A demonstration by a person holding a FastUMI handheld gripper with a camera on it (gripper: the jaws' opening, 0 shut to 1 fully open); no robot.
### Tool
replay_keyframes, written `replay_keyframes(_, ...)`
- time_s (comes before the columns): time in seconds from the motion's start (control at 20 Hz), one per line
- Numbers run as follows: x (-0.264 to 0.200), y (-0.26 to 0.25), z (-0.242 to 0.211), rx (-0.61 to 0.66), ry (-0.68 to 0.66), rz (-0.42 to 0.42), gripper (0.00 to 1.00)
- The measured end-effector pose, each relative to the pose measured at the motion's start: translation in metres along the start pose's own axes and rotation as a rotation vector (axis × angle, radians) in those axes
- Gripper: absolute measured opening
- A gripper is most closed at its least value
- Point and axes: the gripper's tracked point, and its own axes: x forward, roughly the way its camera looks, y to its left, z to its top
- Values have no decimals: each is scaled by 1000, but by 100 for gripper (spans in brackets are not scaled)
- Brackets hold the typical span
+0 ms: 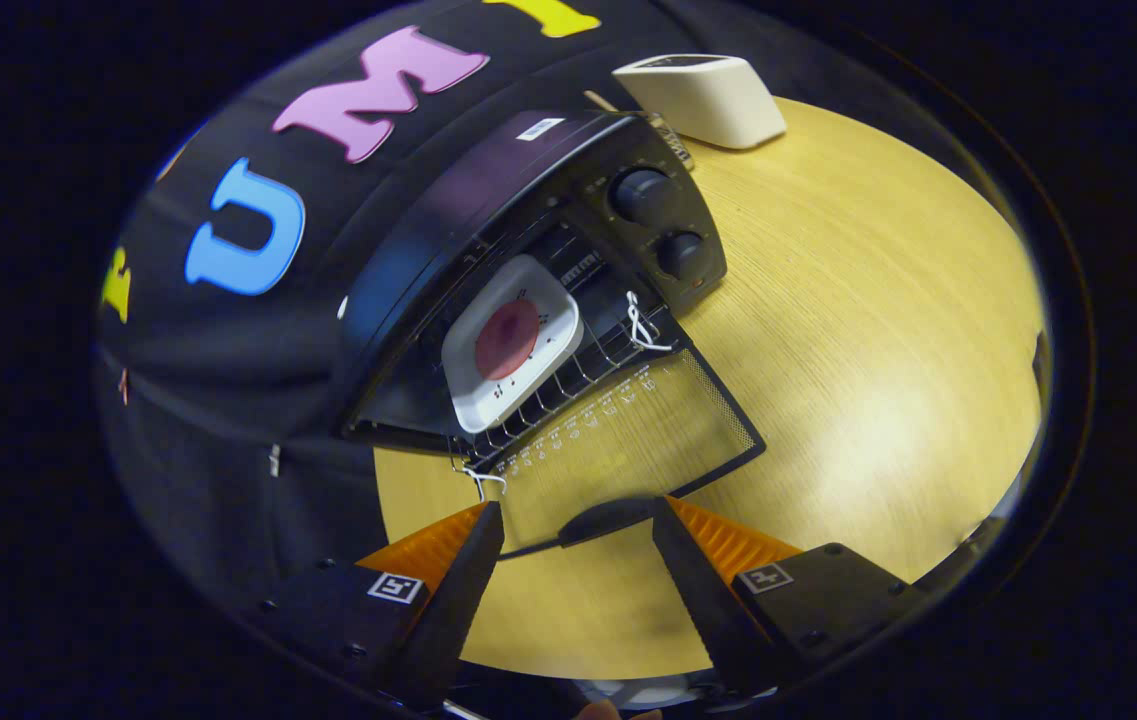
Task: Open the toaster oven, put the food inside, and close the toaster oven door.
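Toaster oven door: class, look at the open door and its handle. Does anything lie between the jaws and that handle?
Nothing visible does. The gripper is open, and the door handle sits right between its fingertips. The glass door lies folded down, with the plate of food already on the rack beyond it.

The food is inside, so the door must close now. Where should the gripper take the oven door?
Grip the door handle, the dark bar on the lowered glass door's free edge, from the front. It lies just between the open gripper's fingertips.
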Motion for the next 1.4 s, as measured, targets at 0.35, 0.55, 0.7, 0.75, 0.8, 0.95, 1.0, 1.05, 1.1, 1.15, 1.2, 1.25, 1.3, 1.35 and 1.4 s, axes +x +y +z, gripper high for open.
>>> replay_keyframes(0.35,3,-16,-54,-320,83,-77,99)
replay_keyframes(0.55,14,-25,-77,-429,135,-124,99)
replay_keyframes(0.7,27,-35,-87,-478,160,-165,99)
replay_keyframes(0.75,31,-38,-89,-493,164,-176,99)
replay_keyframes(0.8,36,-42,-90,-508,169,-188,99)
replay_keyframes(0.95,48,-47,-92,-531,176,-216,99)
replay_keyframes(1.0,51,-48,-92,-533,175,-224,99)
replay_keyframes(1.05,54,-50,-90,-538,171,-235,99)
replay_keyframes(1.1,58,-52,-90,-542,171,-247,99)
replay_keyframes(1.15,61,-55,-89,-545,169,-260,99)
replay_keyframes(1.2,64,-57,-88,-549,165,-268,99)
replay_keyframes(1.25,67,-57,-86,-554,160,-275,99)
replay_keyframes(1.3,70,-56,-81,-560,139,-275,99)
replay_keyframes(1.35,73,-55,-78,-570,128,-276,99)
replay_keyframes(1.4,76,-53,-73,-576,116,-280,99)
